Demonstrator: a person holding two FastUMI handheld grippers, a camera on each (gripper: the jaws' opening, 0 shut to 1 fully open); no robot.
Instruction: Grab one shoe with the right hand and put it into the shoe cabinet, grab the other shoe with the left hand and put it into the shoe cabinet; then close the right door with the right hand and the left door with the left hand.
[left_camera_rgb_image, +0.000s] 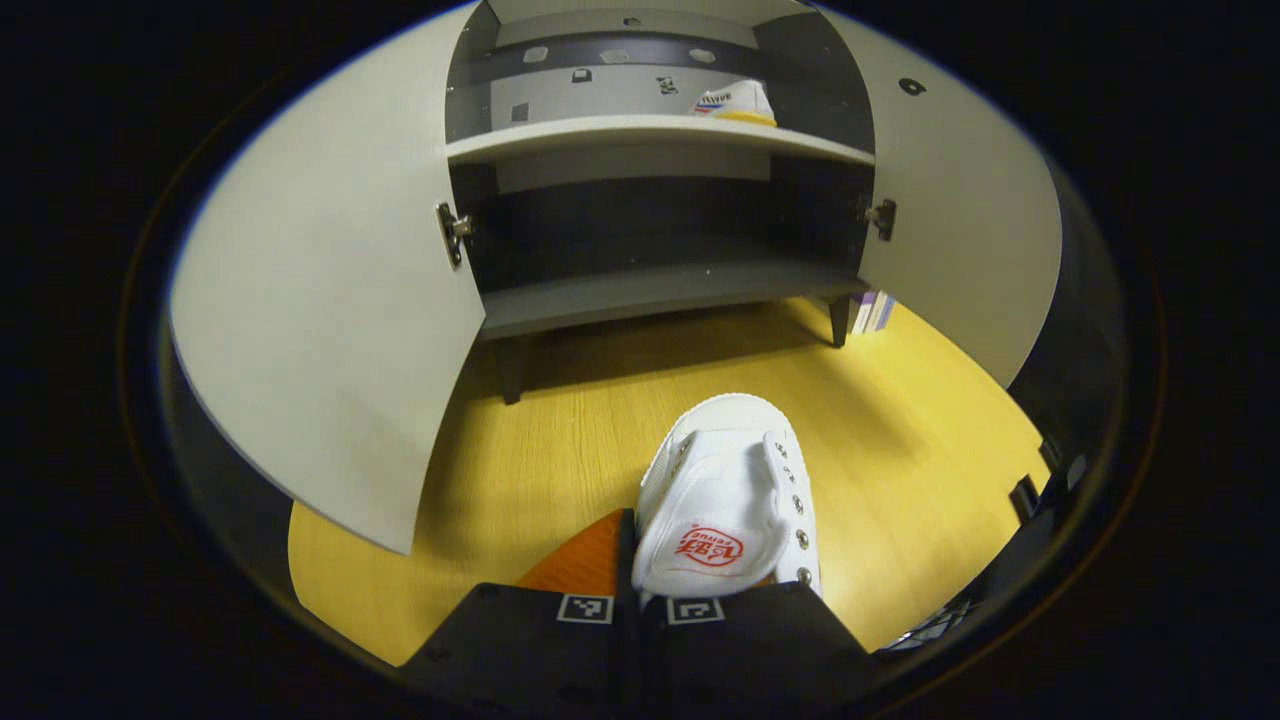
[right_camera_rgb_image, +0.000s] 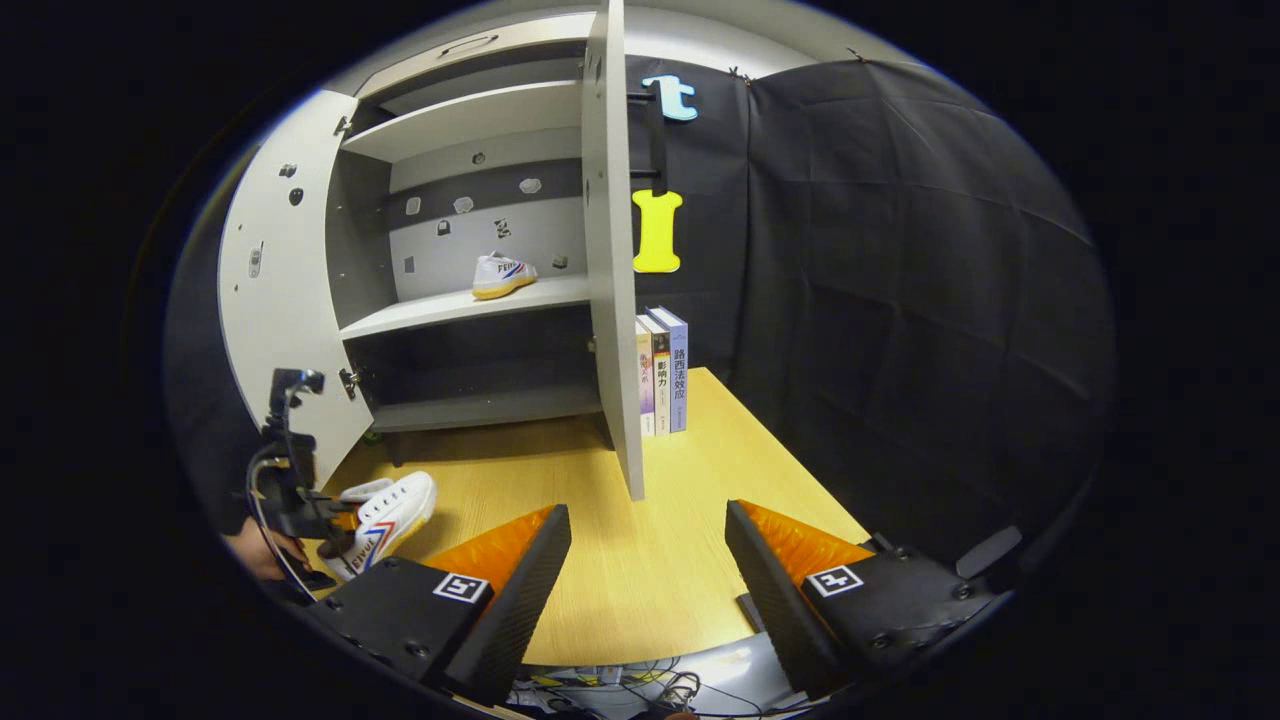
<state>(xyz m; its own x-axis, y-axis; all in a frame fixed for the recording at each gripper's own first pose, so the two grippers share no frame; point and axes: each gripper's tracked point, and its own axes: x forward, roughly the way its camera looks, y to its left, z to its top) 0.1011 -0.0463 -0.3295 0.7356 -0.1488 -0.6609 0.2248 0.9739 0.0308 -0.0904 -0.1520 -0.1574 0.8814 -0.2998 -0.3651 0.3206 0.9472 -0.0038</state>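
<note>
In the left gripper view, the left gripper (left_camera_rgb_image: 640, 600) has its fingers drawn together on the heel of a white shoe (left_camera_rgb_image: 728, 500), which points toward the open shoe cabinet (left_camera_rgb_image: 660, 130) across the yellow table (left_camera_rgb_image: 900, 450). The first shoe (left_camera_rgb_image: 738, 102) already sits on the upper shelf, so the second placement looks to be in hand. Next the held shoe needs carrying forward between the left door (left_camera_rgb_image: 320, 330) and right door (left_camera_rgb_image: 960, 240), clear of both edges.

In the right gripper view, the right gripper (right_camera_rgb_image: 648, 560) stands wide open and empty near the right door's edge (right_camera_rgb_image: 612, 250), with books (right_camera_rgb_image: 662, 375) just behind it. Open tabletop lies ahead.
</note>
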